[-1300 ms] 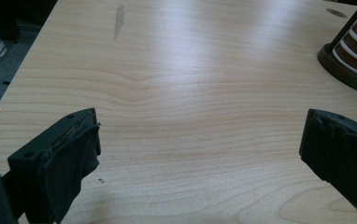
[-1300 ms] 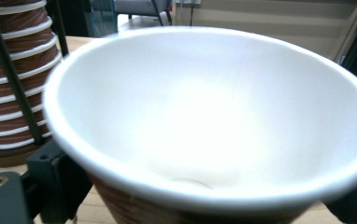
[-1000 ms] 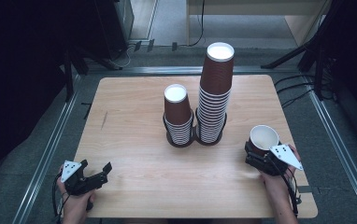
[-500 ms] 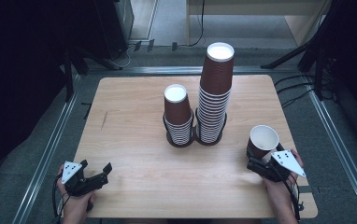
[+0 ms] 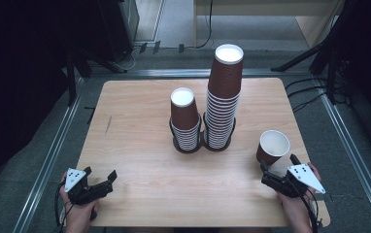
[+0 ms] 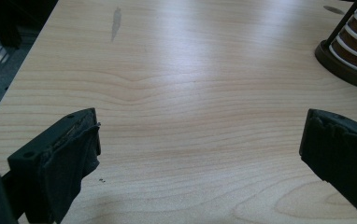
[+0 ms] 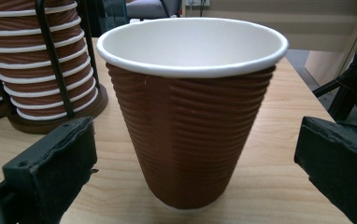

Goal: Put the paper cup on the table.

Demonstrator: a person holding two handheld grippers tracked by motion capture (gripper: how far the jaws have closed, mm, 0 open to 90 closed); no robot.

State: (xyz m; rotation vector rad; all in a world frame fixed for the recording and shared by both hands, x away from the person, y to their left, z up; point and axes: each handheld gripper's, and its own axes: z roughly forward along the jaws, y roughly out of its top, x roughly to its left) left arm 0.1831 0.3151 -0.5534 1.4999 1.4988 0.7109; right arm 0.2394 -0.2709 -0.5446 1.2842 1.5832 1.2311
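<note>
A single brown ribbed paper cup [image 5: 273, 145] with a white inside stands upright on the wooden table [image 5: 140, 121], near its right edge. My right gripper [image 5: 278, 164] sits just behind the cup, open. In the right gripper view the cup [image 7: 190, 116] stands between the two spread jaws of the right gripper [image 7: 195, 154], touching neither. My left gripper [image 5: 99, 173] rests open at the near left corner. In the left gripper view the left gripper [image 6: 200, 144] has only bare wood between its jaws.
Two stacks of upside-down brown cups stand in a black wire holder [image 5: 203, 144] at mid-table: a short stack [image 5: 185, 119] and a tall stack [image 5: 222, 97]. The tall stack's base [image 7: 50, 84] is close on the loose cup's left. A metal rail [image 5: 52, 155] borders the table.
My right gripper has drawn back toward the near edge, away from the loose cup, which stays standing where it was. The left gripper has not moved.
</note>
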